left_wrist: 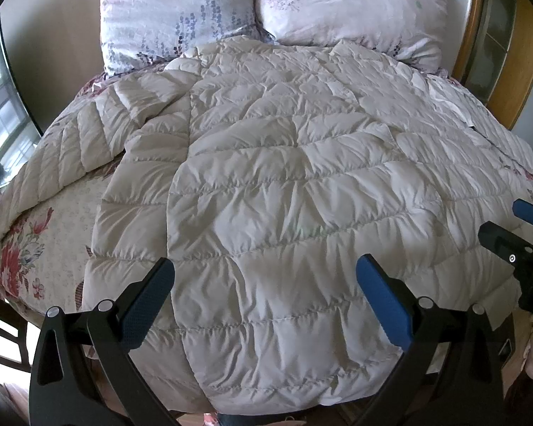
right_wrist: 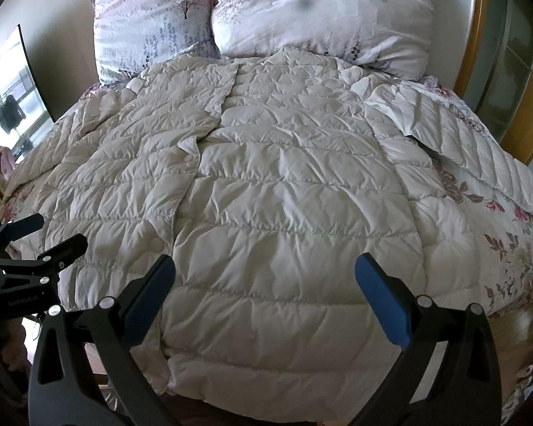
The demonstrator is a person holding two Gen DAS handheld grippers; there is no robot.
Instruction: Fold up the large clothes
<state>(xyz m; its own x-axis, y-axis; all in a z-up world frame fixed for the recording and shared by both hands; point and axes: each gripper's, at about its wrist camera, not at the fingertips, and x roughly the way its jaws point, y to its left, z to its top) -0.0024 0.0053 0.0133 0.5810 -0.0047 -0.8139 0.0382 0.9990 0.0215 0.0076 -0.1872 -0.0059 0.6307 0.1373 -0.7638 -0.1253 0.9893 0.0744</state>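
bed [left_wrist: 28, 259]: fills most of both views; floral cover shows at the left and right edges, wooden headboard [right_wrist: 479, 35] at the far right.
down coat [left_wrist: 284, 184]: cream, quilted; spread flat on the bed, hem at the near edge, collar end touching the pillows; front panels overlap along a seam left of centre.
sleeves: left sleeve [left_wrist: 85, 135] angled out toward the left edge of the bed; right sleeve [right_wrist: 455, 142] lying out toward the right edge.
pillows [right_wrist: 323, 17]: two, pale pink with tree and flower print, side by side at the head of the bed.
left claw [left_wrist: 266, 301]: jaws wide apart, empty, above the coat's hem.
right claw [right_wrist: 264, 298]: jaws wide apart, empty, above the hem, beside the left claw.
blue pads [left_wrist: 383, 301]: line the inner finger faces.
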